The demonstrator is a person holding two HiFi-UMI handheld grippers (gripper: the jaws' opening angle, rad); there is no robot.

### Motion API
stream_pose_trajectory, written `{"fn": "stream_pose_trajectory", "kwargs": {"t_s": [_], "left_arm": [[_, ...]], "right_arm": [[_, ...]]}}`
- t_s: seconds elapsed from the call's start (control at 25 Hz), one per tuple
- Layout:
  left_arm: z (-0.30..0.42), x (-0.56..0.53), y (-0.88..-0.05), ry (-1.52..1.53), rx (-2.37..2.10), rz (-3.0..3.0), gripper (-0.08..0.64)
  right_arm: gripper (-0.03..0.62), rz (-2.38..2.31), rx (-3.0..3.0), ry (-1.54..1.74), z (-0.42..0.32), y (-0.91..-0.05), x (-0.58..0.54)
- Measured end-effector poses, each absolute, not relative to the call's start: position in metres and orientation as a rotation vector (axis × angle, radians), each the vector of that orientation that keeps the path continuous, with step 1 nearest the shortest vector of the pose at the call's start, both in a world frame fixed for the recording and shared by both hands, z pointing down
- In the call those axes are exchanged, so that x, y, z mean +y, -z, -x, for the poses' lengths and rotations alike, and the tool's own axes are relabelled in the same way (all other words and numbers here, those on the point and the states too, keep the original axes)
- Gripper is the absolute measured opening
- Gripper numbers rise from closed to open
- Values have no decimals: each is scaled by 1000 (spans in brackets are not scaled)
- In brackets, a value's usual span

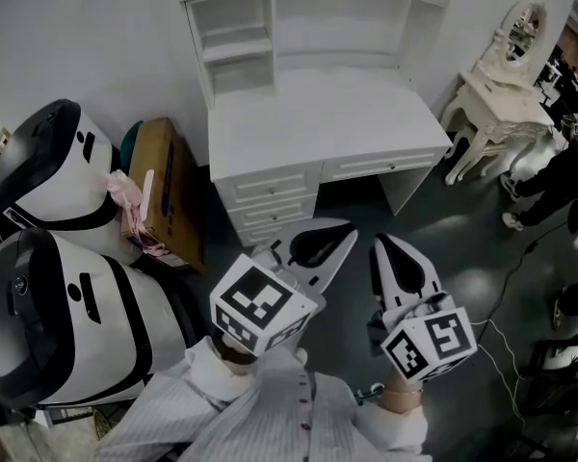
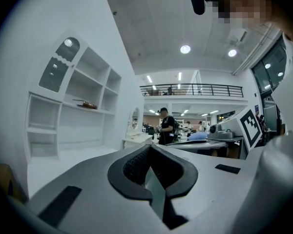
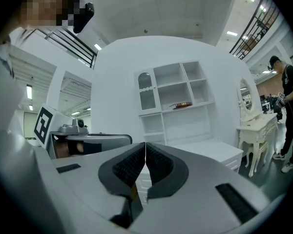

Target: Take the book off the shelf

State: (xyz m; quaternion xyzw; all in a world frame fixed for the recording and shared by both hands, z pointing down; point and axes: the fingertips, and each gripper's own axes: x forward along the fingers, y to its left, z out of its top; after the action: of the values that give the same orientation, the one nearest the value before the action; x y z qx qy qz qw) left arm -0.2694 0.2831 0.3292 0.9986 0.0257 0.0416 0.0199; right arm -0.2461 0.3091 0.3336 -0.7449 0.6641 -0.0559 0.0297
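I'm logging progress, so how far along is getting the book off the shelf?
Done: nothing yet; the book lies on the upper shelf of the white desk. In hand: nothing; the left gripper and right gripper are both shut and empty, held in front of the desk, short of it. Left: approach the shelf, open a gripper, grip the book and lift it off.

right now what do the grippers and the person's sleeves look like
The left gripper and right gripper are both pale grey-white shells with black ribbed pads. Each carries a white marker cube with black square patterns. The sleeves belong to a light, finely striped shirt.
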Motion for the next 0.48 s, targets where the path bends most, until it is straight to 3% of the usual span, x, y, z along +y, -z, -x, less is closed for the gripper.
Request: {"fn": "stream_pose_trajectory", "kwargs": {"t_s": [0.48], "left_arm": [[217,225,-327,-130,72,-3113,11]], "right_arm": [[15,2298,2091,154,200,-329,249]]}}
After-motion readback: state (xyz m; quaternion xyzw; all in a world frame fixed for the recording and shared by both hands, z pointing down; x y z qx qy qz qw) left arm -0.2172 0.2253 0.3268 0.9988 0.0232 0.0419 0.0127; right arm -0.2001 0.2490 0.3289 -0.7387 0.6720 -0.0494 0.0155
